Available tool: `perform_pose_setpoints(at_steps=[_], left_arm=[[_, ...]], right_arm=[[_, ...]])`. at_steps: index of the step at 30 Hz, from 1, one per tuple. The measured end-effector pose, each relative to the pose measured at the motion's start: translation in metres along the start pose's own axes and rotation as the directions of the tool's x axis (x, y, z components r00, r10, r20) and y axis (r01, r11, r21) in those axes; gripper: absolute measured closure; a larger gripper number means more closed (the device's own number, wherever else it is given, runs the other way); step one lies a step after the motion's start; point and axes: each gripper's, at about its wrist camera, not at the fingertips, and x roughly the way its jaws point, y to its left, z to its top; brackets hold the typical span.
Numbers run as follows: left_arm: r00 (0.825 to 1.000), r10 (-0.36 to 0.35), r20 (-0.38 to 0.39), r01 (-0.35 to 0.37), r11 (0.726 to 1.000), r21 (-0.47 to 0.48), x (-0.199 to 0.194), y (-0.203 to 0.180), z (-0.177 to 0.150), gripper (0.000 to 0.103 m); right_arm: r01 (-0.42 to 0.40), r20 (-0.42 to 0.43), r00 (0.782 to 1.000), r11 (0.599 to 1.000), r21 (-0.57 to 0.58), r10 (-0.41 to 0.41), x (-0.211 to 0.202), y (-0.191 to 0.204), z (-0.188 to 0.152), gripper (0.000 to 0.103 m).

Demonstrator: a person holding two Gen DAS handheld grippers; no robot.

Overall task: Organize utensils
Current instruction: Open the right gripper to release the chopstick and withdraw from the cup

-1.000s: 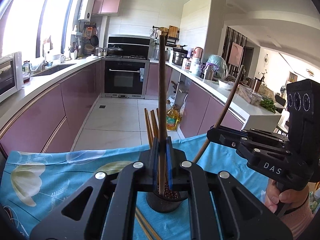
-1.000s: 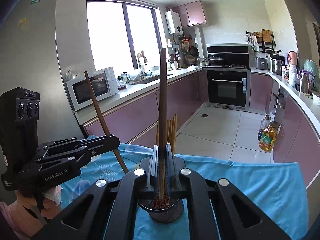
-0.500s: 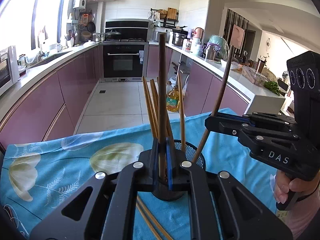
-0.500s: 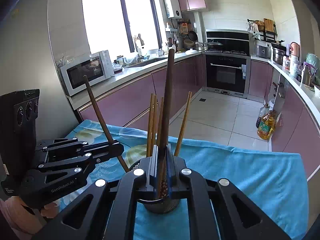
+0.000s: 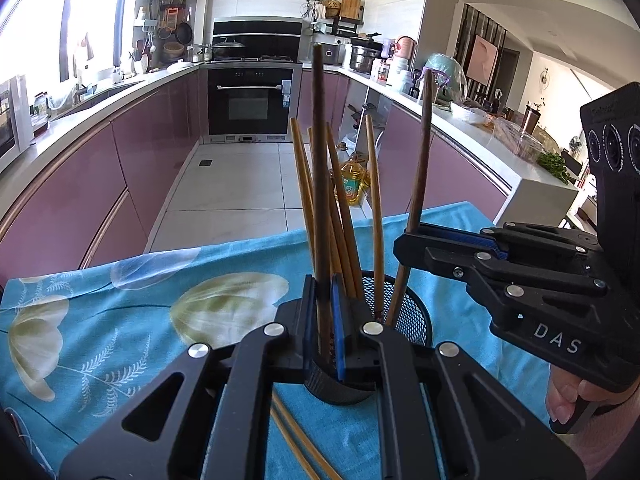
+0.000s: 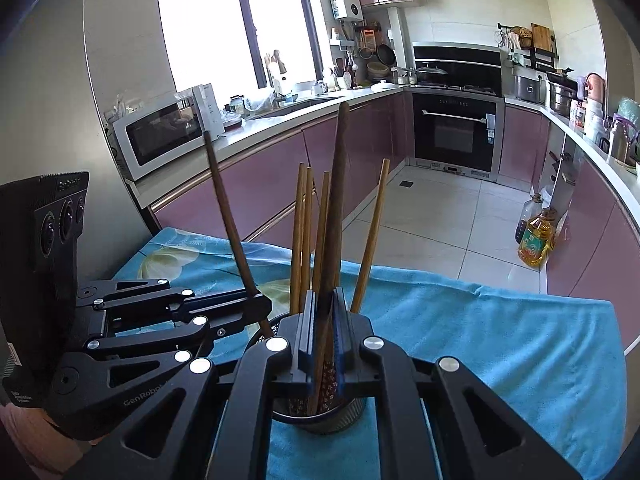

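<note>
Both the left tongs (image 5: 323, 320) and right tongs (image 6: 323, 334) stand clamped on dark wooden chopsticks (image 5: 319, 168) already lowered into the black mesh holder (image 5: 412, 320) among light bamboo ones, so the next move is probably releasing.

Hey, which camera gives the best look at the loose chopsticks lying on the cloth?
The left wrist view. Two loose chopsticks lie flat on the blue cloth near the black mesh holder, showing between the gripper's arms. The right wrist view shows none of them; its own gripper body covers that patch of cloth.
</note>
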Motion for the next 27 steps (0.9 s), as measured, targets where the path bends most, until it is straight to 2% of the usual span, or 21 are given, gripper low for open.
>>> perform_pose_setpoints(at_steps=[2,5,17,21,27], left_arm=[[1.000,0.001,-0.002,-0.001,1.000,-0.010,0.003,0.003,0.000,0.093],[1.000,0.005,0.001,-0.005,1.000,-0.026,0.005,0.007,-0.003,0.082],[0.999,0.018,0.050,-0.015,0.998,-0.056,-0.019,0.017,-0.025,0.073],[0.997,0.034,0.072,-0.029,0.997,-0.065,-0.033,0.022,-0.036,0.064],[0.996,0.060,0.072,-0.055,0.996,-0.074,-0.054,0.029,-0.065,0.058]], right_arm=[[0.006,0.003,1.000,1.000,0.006,-0.006,0.001,-0.001,0.000,0.096],[0.001,0.005,1.000,1.000,0.014,-0.001,0.002,-0.003,-0.001,0.096],[-0.018,0.027,0.999,1.000,0.019,0.017,-0.010,-0.001,-0.018,0.081],[-0.040,0.049,0.998,0.999,0.010,0.040,-0.024,0.005,-0.026,0.074],[-0.084,0.046,0.995,0.996,-0.028,0.086,-0.043,0.020,-0.045,0.067]])
